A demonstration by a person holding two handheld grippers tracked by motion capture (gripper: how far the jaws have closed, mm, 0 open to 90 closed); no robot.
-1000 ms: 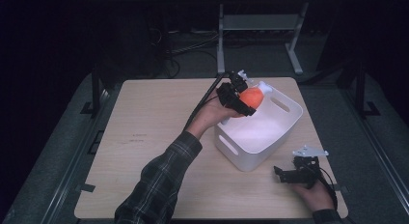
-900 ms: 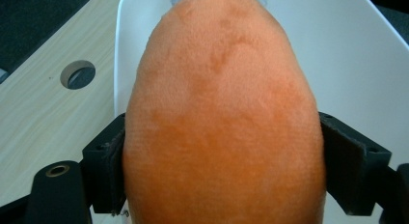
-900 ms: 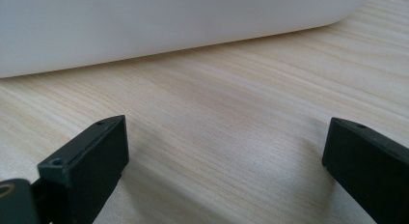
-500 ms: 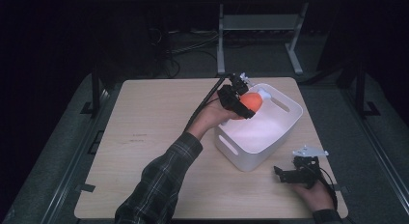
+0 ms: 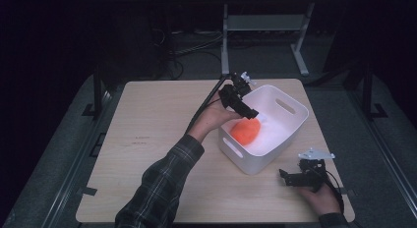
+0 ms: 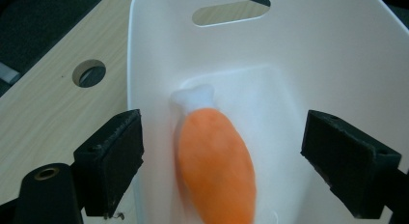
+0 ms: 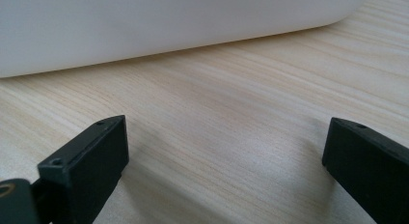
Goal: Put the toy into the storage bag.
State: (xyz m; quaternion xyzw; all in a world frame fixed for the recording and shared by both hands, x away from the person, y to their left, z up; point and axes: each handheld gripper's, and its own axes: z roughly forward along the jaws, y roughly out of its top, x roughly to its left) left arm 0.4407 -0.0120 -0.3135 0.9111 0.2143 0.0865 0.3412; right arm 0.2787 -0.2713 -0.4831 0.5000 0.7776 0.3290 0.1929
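An orange plush carrot (image 5: 246,131) with a white tip lies inside the white plastic bin (image 5: 290,125) on the table's right half. My left gripper (image 5: 247,111) hovers over the bin's near-left rim, open, with nothing between its jaws. From the left gripper view the carrot (image 6: 217,161) looks blurred, below and between the wide-apart jaws, against the bin floor (image 6: 289,103). My right gripper (image 5: 290,178) rests low on the table near the front right corner, open and empty, facing the bin's outer wall (image 7: 159,26).
The light wooden table (image 5: 152,139) has a round hole (image 6: 89,73) beside the bin. Metal stand legs (image 5: 265,26) rise behind the table. Dark floor surrounds it. A plaid sleeve (image 5: 162,188) reaches in from the bottom.
The left gripper carried the carrot over the bin, then opened; the carrot dropped into the bin. The right gripper stayed still.
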